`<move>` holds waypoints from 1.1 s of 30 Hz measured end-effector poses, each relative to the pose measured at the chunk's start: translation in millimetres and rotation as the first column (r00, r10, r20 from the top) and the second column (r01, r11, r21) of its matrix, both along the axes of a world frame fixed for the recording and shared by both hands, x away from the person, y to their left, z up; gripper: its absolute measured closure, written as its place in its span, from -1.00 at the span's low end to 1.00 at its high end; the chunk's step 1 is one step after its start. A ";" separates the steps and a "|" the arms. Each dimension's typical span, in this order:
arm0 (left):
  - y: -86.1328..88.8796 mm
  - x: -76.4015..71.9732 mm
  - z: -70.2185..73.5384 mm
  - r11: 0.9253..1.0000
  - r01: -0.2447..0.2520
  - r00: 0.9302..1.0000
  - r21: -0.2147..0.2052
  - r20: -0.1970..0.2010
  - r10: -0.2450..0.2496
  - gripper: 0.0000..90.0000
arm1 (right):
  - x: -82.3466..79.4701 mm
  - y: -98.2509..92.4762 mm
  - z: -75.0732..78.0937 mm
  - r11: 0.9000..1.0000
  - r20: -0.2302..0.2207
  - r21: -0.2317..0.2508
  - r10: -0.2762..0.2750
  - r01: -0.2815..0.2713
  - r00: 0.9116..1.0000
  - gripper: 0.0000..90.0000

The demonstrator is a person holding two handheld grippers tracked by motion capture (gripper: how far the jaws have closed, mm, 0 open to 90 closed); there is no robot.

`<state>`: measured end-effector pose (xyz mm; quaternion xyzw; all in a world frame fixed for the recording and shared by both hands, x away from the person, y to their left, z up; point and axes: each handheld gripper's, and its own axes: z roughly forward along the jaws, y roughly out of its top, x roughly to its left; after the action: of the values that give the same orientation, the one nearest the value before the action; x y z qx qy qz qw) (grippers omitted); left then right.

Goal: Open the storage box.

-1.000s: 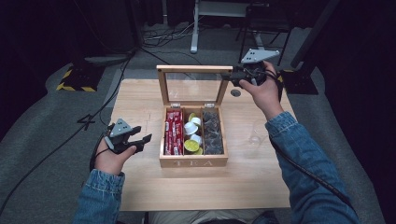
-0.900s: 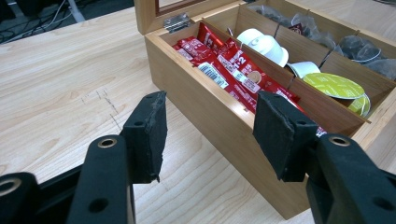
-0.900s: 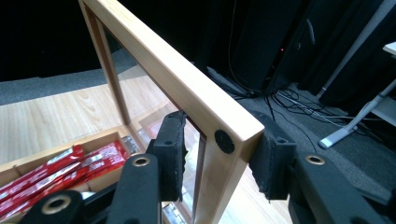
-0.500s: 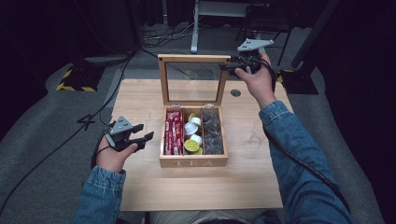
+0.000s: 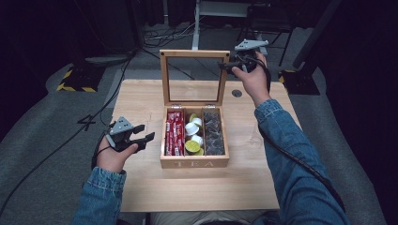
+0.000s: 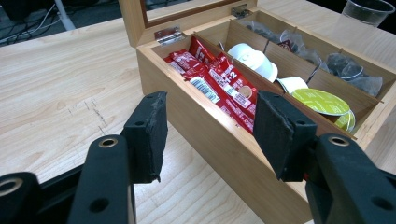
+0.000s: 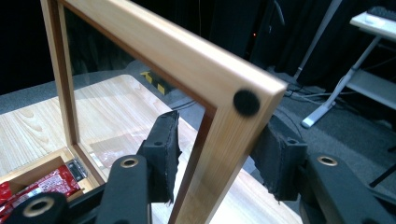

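wooden tea box (image 5: 195, 162) sits mid table (image 5: 141, 101), "tea" lettered on its near wall. lid (image 5: 192, 54) is up, standing roughly upright at the far side on its hinges, w/ a clear pane in a wood frame.

3 compartments inside: left one holds red sachets (image 5: 174, 132), middle one has white and green pods (image 5: 193, 136), right one has dark tea bags (image 5: 213, 132). in the left gripper view the red sachets (image 6: 219, 81) lie closest, then a white pod (image 6: 254, 60) and a green-topped pod (image 6: 321, 101), w/ the tea bags (image 6: 345, 65) beyond.

right gripper (image 5: 228, 64) is at the lid's far right corner; in the right gripper view its jaws straddle the frame's side bar (image 7: 210, 154), one pad each side. can't tell if the pads actually press the wood.

left gripper (image 5: 144, 133) hovers just left of the box, near the table's left edge, jaws apart w/ nothing between them, pointing toward the box.

clear plastic cup (image 6: 368, 10) stands on the table beyond the box in the left gripper view. small round hole (image 5: 237, 93) in the tabletop right of the lid. cables run over the grey floor (image 5: 47, 131) left of the table.
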<state>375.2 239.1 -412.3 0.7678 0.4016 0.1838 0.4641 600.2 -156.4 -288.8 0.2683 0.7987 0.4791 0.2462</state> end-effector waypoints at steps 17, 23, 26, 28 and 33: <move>0.9 0.2 -3.4 1.000 -0.001 1.000 0.004 -0.017 0.001 -0.02 | 18.3 4.4 -31.1 0.998 -0.064 -0.016 -0.056 0.055 0.996 0.11; 0.7 1.2 -4.6 1.000 0.002 1.000 0.013 -0.022 -0.001 -0.03 | 24.0 2.3 -41.4 0.998 -0.096 -0.028 -0.056 0.053 0.994 0.11; 0.8 1.8 -5.4 1.000 0.002 1.000 0.011 -0.028 -0.002 -0.04 | 25.0 2.4 -43.6 0.999 -0.112 -0.023 -0.049 0.047 0.992 0.10; 0.7 2.4 -5.8 1.000 0.002 1.000 0.014 -0.028 -0.002 -0.04 | 25.0 3.3 -44.8 0.998 -0.114 -0.037 -0.049 0.046 0.992 0.08; -0.5 2.8 -6.4 1.000 0.010 0.999 0.018 -0.037 -0.010 -0.06 | 23.8 1.5 -46.5 0.997 -0.126 -0.042 -0.066 0.061 0.990 0.04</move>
<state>377.9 238.6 -418.7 0.7771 0.4046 0.1709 0.4507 623.9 -154.9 -335.3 0.3185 0.8129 0.4376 0.2151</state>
